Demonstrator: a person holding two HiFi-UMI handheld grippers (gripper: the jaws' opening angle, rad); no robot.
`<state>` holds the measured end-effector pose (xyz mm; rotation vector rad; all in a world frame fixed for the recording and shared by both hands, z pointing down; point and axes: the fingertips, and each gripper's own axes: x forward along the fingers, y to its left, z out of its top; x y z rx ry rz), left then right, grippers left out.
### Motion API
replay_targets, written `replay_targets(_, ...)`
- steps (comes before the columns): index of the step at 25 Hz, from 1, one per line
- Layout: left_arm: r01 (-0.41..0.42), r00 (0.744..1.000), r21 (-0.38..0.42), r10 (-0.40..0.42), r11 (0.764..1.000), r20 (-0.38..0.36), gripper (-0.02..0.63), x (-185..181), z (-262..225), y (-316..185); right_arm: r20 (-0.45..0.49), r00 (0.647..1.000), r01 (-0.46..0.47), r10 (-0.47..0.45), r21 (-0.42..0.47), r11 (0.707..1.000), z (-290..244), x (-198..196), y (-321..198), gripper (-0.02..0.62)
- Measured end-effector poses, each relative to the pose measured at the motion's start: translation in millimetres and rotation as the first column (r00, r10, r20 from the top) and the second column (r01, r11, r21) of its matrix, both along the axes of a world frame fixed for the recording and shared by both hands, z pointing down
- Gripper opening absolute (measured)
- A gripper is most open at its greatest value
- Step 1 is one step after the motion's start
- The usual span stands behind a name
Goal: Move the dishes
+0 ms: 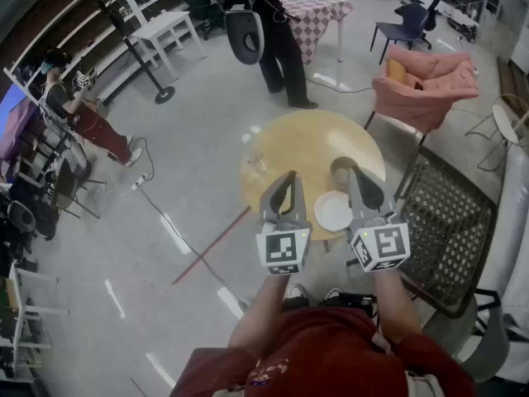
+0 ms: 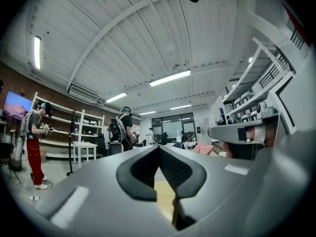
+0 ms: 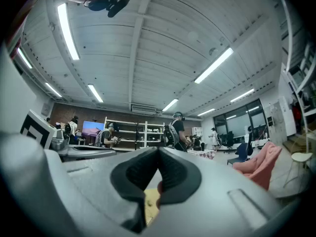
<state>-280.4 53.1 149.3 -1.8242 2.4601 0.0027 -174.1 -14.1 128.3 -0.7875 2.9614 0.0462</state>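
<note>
A round wooden table [image 1: 285, 143] carries a white plate [image 1: 333, 212] near its front edge and a tan bowl [image 1: 340, 169] just behind it. My left gripper [image 1: 287, 177] hangs over the table's front left, shut, with nothing in it. The right gripper [image 1: 353, 172] is also shut and empty; its fingers cover part of the bowl and the plate's right side. Seen in the left gripper view, the left gripper [image 2: 159, 148] has its jaws meeting at the tips, with a sliver of table [image 2: 165, 199] below. The right gripper [image 3: 158, 151] looks the same in its own view.
A pink draped armchair [image 1: 426, 77] stands behind the table at the right, and a dark mesh chair [image 1: 450, 222] is close on the right. A person [image 1: 277, 35] stands beyond the table by a checkered table [image 1: 318, 11]. A red stick [image 1: 212, 246] lies on the floor.
</note>
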Motion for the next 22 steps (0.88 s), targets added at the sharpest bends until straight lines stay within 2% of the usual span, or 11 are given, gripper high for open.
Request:
replay_targets(6, -0.011, 1.0, 0.007, 0.011, 1.0, 0.012, 0.006, -21.1, 3.5, 0.1, 0.001, 1.0, -0.016, 0.016, 0.0, 1.0, 5.2, -21.5, -0.2, 0.003)
replay_targets(22, -0.107, 0.994, -0.002, 0.107, 0.994, -0.009, 0.006, -46.1, 20.9, 7.7, -0.033, 0.989, -0.146, 0.145, -0.022, 0.989, 23.2, -36.2, 12.3, 0.002)
